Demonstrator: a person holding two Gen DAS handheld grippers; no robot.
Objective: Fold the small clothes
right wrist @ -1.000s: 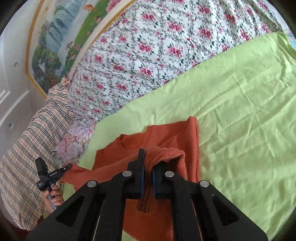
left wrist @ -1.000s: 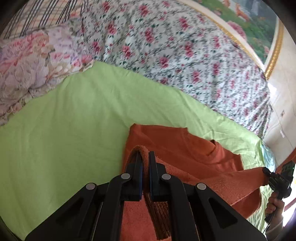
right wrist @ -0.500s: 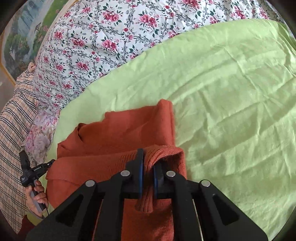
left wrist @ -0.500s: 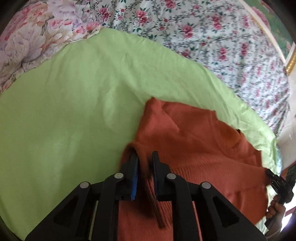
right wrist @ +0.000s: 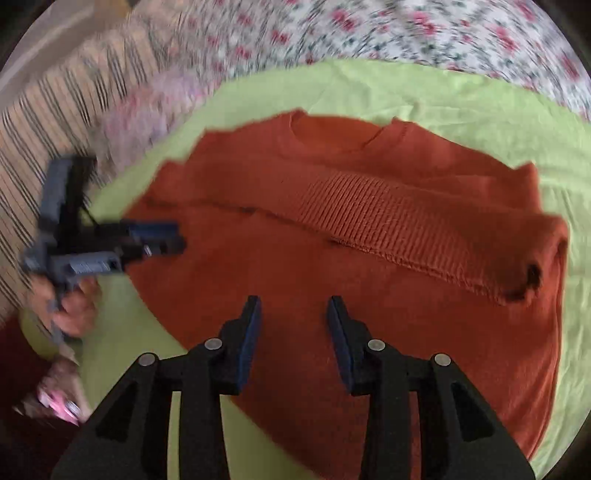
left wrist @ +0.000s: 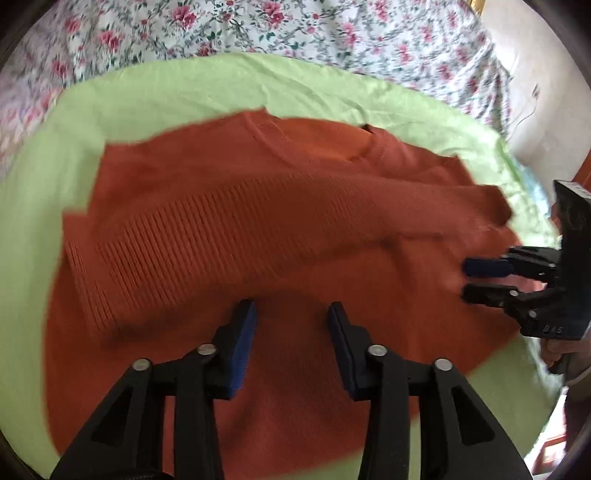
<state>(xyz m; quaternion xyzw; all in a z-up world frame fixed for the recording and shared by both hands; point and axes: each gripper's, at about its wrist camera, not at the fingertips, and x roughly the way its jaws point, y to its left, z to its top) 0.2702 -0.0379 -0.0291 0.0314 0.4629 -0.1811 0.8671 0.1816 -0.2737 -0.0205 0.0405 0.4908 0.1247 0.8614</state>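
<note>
An orange knit sweater (left wrist: 280, 229) lies on a light green sheet (left wrist: 177, 92) spread over the bed, neckline on the far side. Its ribbed hem band (right wrist: 402, 225) is folded up across the body and lies as a diagonal strip; one end of it stands up in a small loop near the garment's right edge. Left gripper (left wrist: 291, 332): fingers spread wide apart, nothing between them, poised over the lower part of the sweater. Right gripper (right wrist: 293, 328): fingers likewise parted and holding nothing, above the lower body of the garment. In the left wrist view the right gripper sits at the sweater's right edge. A floral bedspread (left wrist: 295, 33) lies beyond the green sheet; a plaid cover (right wrist: 55, 122) shows at far left in the right wrist view. Both frames carry motion blur.
</note>
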